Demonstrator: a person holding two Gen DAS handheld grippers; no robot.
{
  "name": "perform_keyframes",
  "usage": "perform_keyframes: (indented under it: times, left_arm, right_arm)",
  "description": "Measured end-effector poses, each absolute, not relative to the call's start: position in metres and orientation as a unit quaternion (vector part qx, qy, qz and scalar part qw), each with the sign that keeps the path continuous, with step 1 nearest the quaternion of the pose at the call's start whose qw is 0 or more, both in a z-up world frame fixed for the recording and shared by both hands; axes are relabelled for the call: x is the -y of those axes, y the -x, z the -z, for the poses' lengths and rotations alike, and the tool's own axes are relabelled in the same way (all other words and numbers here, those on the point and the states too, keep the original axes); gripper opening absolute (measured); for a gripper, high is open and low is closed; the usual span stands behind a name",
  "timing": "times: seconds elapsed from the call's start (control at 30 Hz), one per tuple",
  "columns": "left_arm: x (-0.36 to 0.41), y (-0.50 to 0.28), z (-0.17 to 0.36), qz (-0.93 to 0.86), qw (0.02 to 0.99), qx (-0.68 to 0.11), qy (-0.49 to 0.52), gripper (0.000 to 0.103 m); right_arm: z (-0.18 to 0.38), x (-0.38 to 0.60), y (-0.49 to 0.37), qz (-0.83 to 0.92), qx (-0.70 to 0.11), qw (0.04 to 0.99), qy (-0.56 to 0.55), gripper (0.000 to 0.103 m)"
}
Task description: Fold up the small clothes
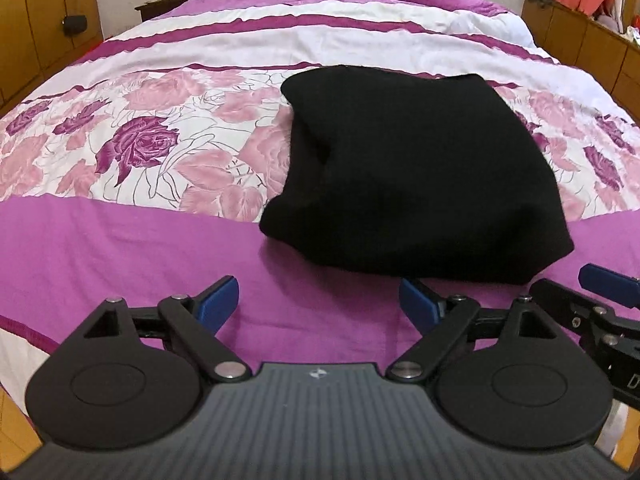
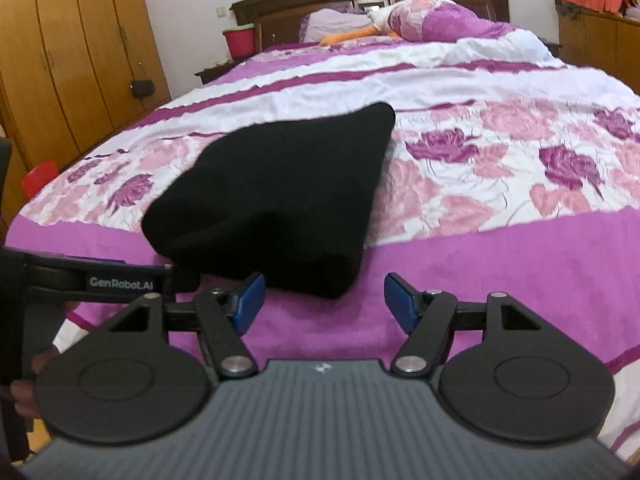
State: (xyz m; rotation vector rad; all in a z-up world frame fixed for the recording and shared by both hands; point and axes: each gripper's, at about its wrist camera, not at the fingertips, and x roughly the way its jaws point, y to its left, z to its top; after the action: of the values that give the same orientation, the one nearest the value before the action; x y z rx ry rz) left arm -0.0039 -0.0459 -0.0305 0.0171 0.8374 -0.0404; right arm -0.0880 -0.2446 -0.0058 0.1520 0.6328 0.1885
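We hold our left gripper with its blue-padded fingers spread wide, nothing between them, hovering over the plain purple band of the bedspread at the foot of the bed. The near edge of the black garment lies just beyond the right-hand pad, close to it, though we cannot tell whether pad and cloth touch. Our right gripper is likewise wide apart and empty, its fingers above the same purple band; the left-hand pad sits just beside the garment's near corner, and again contact is unclear. The black garment rests folded into a thick, roughly rectangular bundle, lying across the border between the purple band and the rose-printed panel of the bedspread. From the left wrist view part of the right gripper shows at the right edge, near the garment's near right corner. From the right wrist view the left gripper shows at the left edge, beside the garment. At the head of the bed a red bucket stands on a nightstand; what it holds is hidden. A plush goose lies against the pillows.
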Motion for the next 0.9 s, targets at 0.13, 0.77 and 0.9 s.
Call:
perform_keyframes:
  times: [0.13, 0.77, 0.9]
  left_arm:
    - [0.049, 0.001, 0.033, 0.017, 0.912, -0.41, -0.013, 0.09]
    - [0.057, -0.003, 0.045, 0.016, 0.908, -0.418, -0.033, 0.091]
    - [0.058, -0.001, 0.045, 0.017, 0.909, -0.415, -0.038, 0.091]
  right_arm:
    - [0.011, 0.245, 0.086, -0.089, -0.316, 0.942, -0.073, 0.068]
    - [0.018, 0.248, 0.084, -0.074, -0.319, 0.942, -0.074, 0.068]
    - [0.019, 0.249, 0.084, -0.071, -0.32, 0.942, -0.077, 0.068]
